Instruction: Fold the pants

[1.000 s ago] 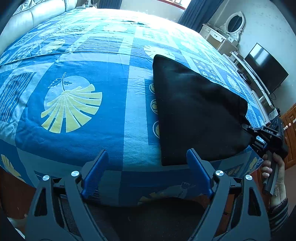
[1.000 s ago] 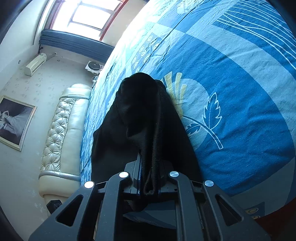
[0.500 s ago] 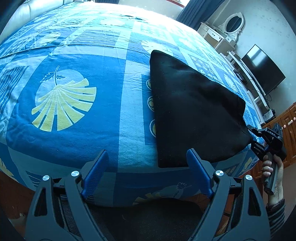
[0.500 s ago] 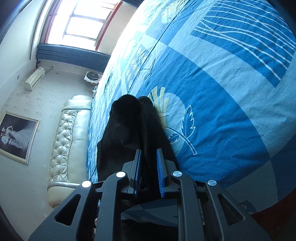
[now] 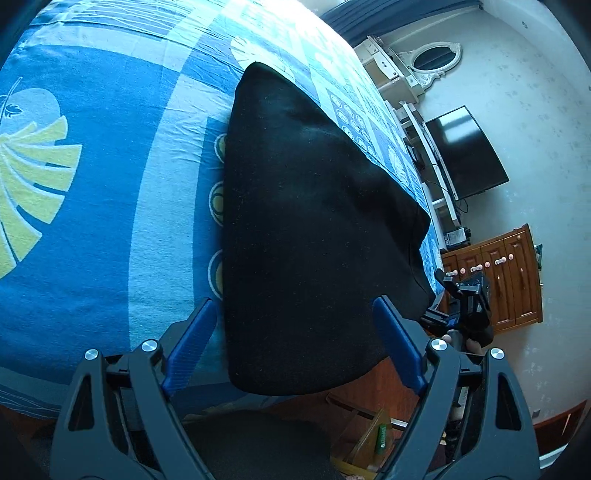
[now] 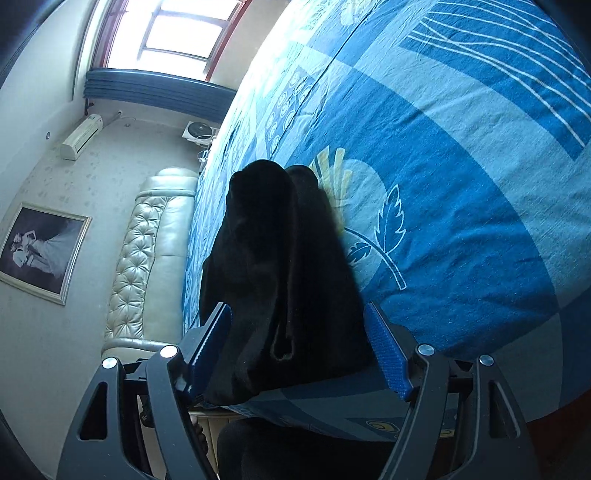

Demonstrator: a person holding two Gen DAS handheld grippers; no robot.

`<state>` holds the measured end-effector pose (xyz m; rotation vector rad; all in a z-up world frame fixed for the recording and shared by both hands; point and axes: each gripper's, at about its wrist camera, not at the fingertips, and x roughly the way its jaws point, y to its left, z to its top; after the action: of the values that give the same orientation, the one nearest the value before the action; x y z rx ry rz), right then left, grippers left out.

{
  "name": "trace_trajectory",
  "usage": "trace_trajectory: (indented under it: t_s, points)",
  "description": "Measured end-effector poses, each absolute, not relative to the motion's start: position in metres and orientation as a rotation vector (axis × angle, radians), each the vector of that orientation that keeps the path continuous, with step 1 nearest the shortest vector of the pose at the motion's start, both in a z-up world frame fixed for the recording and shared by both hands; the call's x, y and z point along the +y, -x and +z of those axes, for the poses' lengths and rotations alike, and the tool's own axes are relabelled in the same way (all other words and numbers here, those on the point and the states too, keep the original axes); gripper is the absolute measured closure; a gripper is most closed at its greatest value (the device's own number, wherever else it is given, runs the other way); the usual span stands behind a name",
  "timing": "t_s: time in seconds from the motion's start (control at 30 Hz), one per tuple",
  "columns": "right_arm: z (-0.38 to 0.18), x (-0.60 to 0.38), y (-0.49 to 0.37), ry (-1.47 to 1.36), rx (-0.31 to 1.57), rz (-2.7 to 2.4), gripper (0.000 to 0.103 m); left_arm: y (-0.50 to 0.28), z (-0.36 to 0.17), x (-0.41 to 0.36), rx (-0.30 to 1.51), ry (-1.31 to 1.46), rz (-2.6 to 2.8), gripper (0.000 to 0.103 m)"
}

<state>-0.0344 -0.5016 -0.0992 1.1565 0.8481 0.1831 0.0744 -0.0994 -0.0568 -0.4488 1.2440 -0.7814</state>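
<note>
The black pants [image 5: 314, 229] lie folded on the blue patterned bed [image 5: 110, 206], with their near edge at the bed's front edge. My left gripper [image 5: 294, 301] stands wide open, its blue pads either side of that near edge without touching it. In the right wrist view the pants [image 6: 280, 258] run away from me in two thick folds. My right gripper [image 6: 298, 307] straddles their end; its jaws are opening and the pads are off the cloth. The left wrist view also shows the right gripper [image 5: 465, 299] at the pants' right corner, held by a hand.
Past the bed's right side stand a television [image 5: 465, 151], a wooden cabinet [image 5: 506, 280] and a white dresser with an oval mirror [image 5: 436, 59]. A cream tufted headboard [image 6: 147, 266], a framed picture [image 6: 40, 251] and a window [image 6: 173, 33] lie on the other side.
My right gripper was shut on the pants' edge and has opened, letting the cloth settle on the bed. My left gripper swung right and down, bringing the pants' near edge between its fingers.
</note>
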Motion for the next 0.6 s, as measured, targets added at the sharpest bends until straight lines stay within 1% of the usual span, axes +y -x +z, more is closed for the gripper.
trace_trajectory:
  t_s: [0.13,0.33,0.4,0.43,0.47,0.57,0.6]
  points:
    - [-0.104,-0.495,0.030,-1.143,0.873,0.200,0.029,-0.079,-0.067,-0.105,1.258,0.487,-0.804,0.016]
    - [-0.104,-0.486,0.024,-1.100,0.871,0.206,0.028,-0.084,-0.081,-0.103,1.258,0.622,-0.852,0.017]
    - [-0.102,-0.482,0.024,-1.045,0.887,0.196,0.033,-0.085,-0.083,-0.103,1.262,0.631,-0.837,0.026]
    - [-0.102,-0.480,0.023,-1.021,0.900,0.182,0.036,-0.085,-0.083,-0.104,1.267,0.610,-0.825,0.036]
    - [-0.103,-0.479,0.022,-1.007,0.912,0.167,0.044,-0.085,-0.083,-0.106,1.267,0.582,-0.821,0.042]
    - [-0.103,-0.478,0.023,-0.999,0.915,0.154,0.050,-0.082,-0.079,-0.111,1.248,0.516,-0.809,0.053]
    - [-0.103,-0.477,0.023,-0.999,0.910,0.155,0.052,-0.082,-0.076,-0.112,1.241,0.509,-0.801,0.054]
